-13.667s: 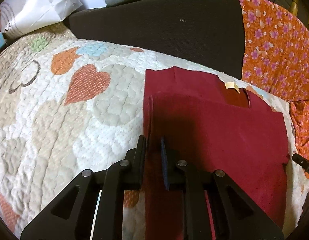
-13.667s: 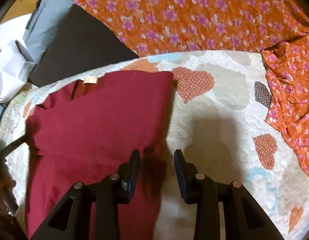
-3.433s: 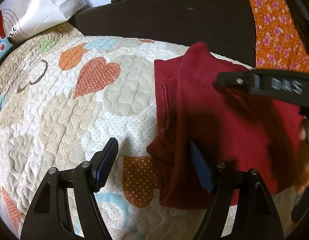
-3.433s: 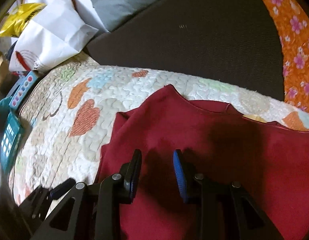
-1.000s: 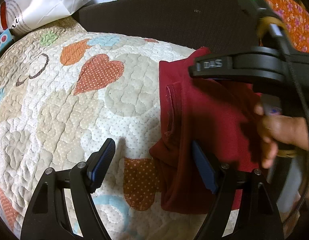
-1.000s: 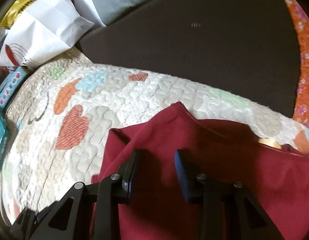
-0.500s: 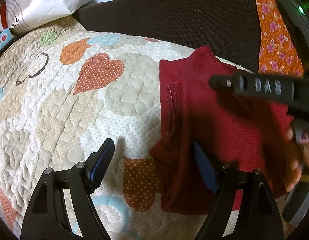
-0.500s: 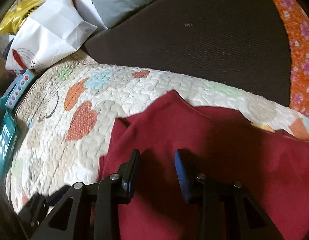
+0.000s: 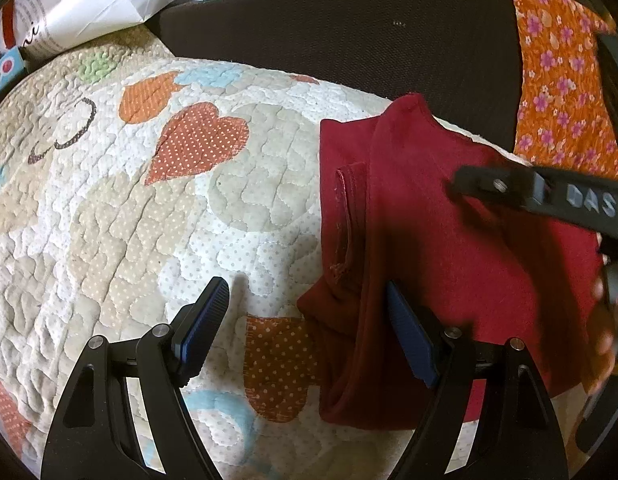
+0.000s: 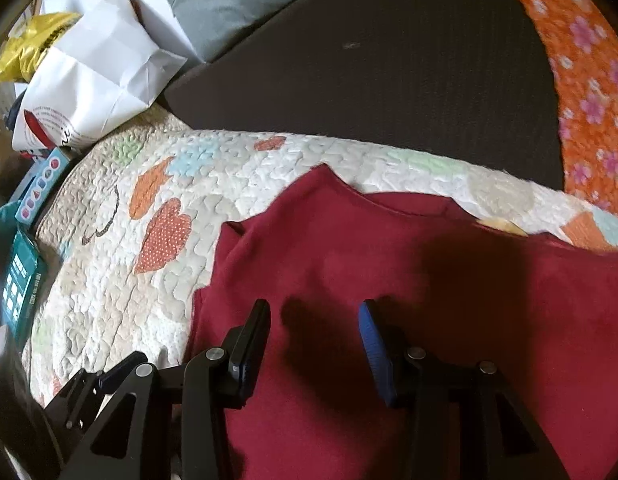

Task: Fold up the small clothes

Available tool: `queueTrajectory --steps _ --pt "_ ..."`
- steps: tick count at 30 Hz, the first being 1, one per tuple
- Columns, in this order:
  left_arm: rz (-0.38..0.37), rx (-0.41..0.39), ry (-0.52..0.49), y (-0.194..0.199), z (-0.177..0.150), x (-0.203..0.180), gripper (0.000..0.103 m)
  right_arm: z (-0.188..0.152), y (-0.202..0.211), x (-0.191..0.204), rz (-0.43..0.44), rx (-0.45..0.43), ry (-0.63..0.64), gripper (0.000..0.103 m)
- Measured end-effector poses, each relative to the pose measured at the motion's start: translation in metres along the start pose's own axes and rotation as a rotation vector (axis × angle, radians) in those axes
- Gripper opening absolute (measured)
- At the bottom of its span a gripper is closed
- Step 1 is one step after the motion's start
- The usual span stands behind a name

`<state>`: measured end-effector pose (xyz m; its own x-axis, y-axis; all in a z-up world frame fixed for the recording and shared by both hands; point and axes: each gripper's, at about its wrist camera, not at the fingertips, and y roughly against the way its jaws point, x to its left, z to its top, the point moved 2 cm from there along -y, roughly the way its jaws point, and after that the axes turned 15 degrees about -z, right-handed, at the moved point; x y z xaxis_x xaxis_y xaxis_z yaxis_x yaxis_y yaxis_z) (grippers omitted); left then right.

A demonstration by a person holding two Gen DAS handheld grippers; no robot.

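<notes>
Folded red shirt (image 9: 449,240) laid on the heart quilt (image 9: 149,220)
Left gripper (image 9: 305,328) is held wide at the shirt's edge; right gripper (image 10: 315,344), empty, is opening above it

A home: a heart-patterned quilt (image 9: 157,208) spread beside a floral cloth (image 9: 561,80) and paper bags (image 10: 93,80).

Dark red garment (image 9: 449,248) on a cream quilt (image 9: 109,220) with orange dotted hearts; orange cloth (image 9: 561,80) with pink flowers; dark brown cushion (image 10: 389,80); white paper bag (image 10: 93,76)
</notes>
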<state>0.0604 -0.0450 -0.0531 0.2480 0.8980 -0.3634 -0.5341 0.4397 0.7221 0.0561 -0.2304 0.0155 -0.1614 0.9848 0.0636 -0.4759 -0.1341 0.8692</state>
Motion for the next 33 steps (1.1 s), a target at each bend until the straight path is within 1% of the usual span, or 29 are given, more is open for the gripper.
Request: queueTrajectory --steps 5,8,11,14,15,17,19,21,23,26,27,28,29,30,31,32,33 --pt "-0.032 -0.002 0.045 0.0 0.003 0.005 0.08 -0.017 0.011 -0.025 0.006 0.01 -0.034 0.044" --pt "-0.037 -0.006 0.051 0.0 0.003 0.005 0.08 -0.032 0.026 -0.051 0.001 -0.01 -0.069 0.044" --pt "-0.054 -0.001 0.063 -0.001 0.004 0.005 0.08 -0.052 0.043 -0.09 -0.082 -0.036 -0.097 0.044" --pt "-0.07 0.003 0.082 -0.002 0.005 0.008 0.08 -0.075 0.063 -0.14 -0.195 -0.063 -0.156 0.045" --pt "-0.077 0.005 0.09 -0.003 0.005 0.009 0.08 -0.087 0.072 -0.163 -0.233 -0.07 -0.195 0.046" --pt "-0.089 0.011 0.103 -0.004 0.006 0.011 0.08 -0.103 0.08 -0.195 -0.275 -0.069 -0.26 0.051" --pt "-0.1 0.015 0.116 -0.007 0.005 0.012 0.082 -0.118 0.081 -0.217 -0.293 -0.051 -0.316 0.06" --pt "-0.108 0.012 0.128 -0.009 0.004 0.012 0.088 -0.133 0.075 -0.238 -0.292 -0.012 -0.379 0.06" --pt "-0.123 0.01 0.145 -0.013 0.004 0.012 0.093 -0.143 0.068 -0.248 -0.258 0.002 -0.413 0.062" --pt "-0.153 0.002 0.159 -0.013 0.003 0.011 0.093 -0.147 0.054 -0.249 -0.135 0.006 -0.449 0.062" --pt "-0.184 0.003 0.159 -0.014 0.003 0.01 0.093 -0.146 0.049 -0.248 -0.092 -0.001 -0.465 0.066" --pt "-0.198 0.0 0.151 -0.015 0.003 0.008 0.09 -0.144 0.049 -0.247 -0.095 -0.026 -0.462 0.066" --pt "-0.218 -0.003 0.128 -0.015 0.002 0.004 0.068 -0.143 0.048 -0.245 -0.093 -0.04 -0.453 0.065" --pt "-0.246 0.005 0.105 -0.015 0.002 -0.001 0.056 -0.141 0.046 -0.242 -0.086 -0.045 -0.441 0.055" --pt "-0.231 -0.001 0.095 -0.016 0.002 -0.006 0.054 -0.139 0.046 -0.239 -0.073 -0.046 -0.432 0.043" --pt "-0.22 -0.008 0.084 -0.015 0.001 -0.009 0.042 -0.14 0.048 -0.235 -0.069 -0.046 -0.421 0.041" --pt "-0.229 -0.006 0.082 -0.013 0.001 -0.011 0.035 -0.137 0.052 -0.231 -0.084 -0.044 -0.399 0.031"
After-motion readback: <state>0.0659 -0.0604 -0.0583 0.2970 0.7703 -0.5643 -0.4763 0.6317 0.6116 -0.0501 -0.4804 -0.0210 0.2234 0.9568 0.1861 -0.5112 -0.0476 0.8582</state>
